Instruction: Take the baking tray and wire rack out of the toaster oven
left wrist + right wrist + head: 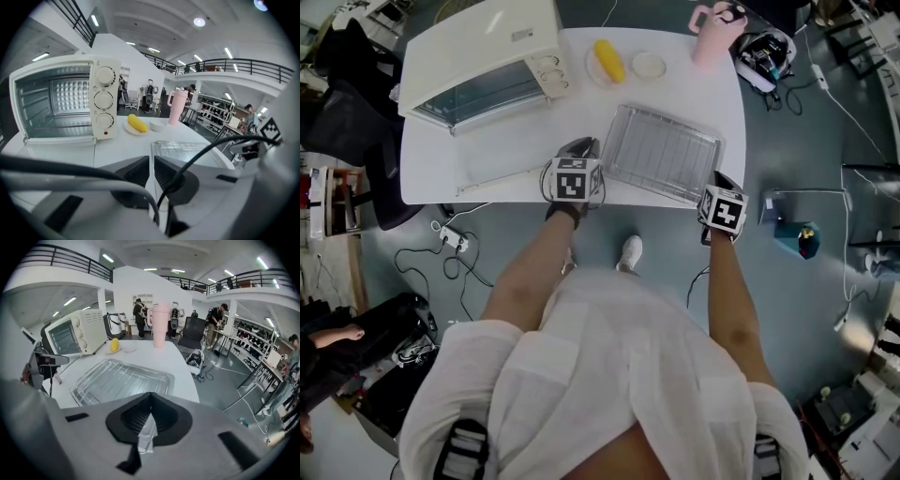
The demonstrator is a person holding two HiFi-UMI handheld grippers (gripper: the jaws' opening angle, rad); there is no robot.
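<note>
1. As the head view shows, the baking tray [675, 125], with the wire rack [661, 155] in it, is at the table's [506, 155] near edge, well clear of the open toaster oven [478, 56].
2. Left gripper view: the left tongs [151, 161] pinch the tray's rim, and the oven looks empty.
3. Right gripper view: the right tongs [150, 397] are clamped on its near rim. Both things are out, so only release seems left.
</note>
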